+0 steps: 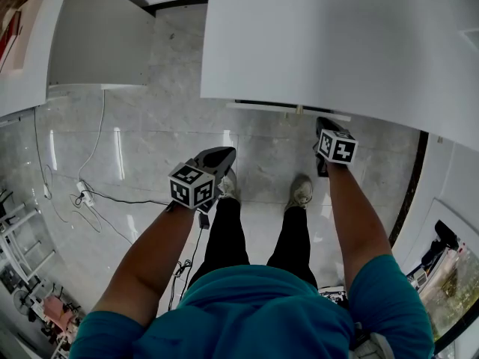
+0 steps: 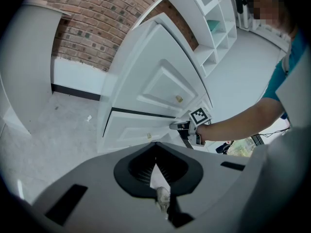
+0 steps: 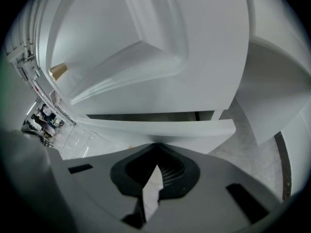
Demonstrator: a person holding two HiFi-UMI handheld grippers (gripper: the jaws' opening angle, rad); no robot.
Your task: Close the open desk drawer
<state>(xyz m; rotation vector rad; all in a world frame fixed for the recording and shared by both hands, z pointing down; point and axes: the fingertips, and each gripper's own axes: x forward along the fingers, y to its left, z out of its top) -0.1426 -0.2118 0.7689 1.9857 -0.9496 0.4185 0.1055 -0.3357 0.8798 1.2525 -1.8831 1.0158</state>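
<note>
Closure looks nearly reached, but not finished: the drawer projects only as a thin white lip from under the edge of the counter. In the right gripper view a dark slot shows between the drawer's upper edge and the panel above it, so by my reading the front is not yet flush with the rest of the cabinet. The right gripper is at that front, its tips seemingly pressed against the drawer's outer face near one end. Its jaws are drawn together to a bare sliver and clasp nothing, which suits a push rather than a pull on the small knob. The left gripper hangs well apart from the counter, out over the floor in front of the person's legs. Its jaws are likewise closed on nothing, and it takes no part in the work. What seems left is the last short shove to seat the drawer until the dark slot vanishes. After that the right gripper need only come away from the front.
</note>
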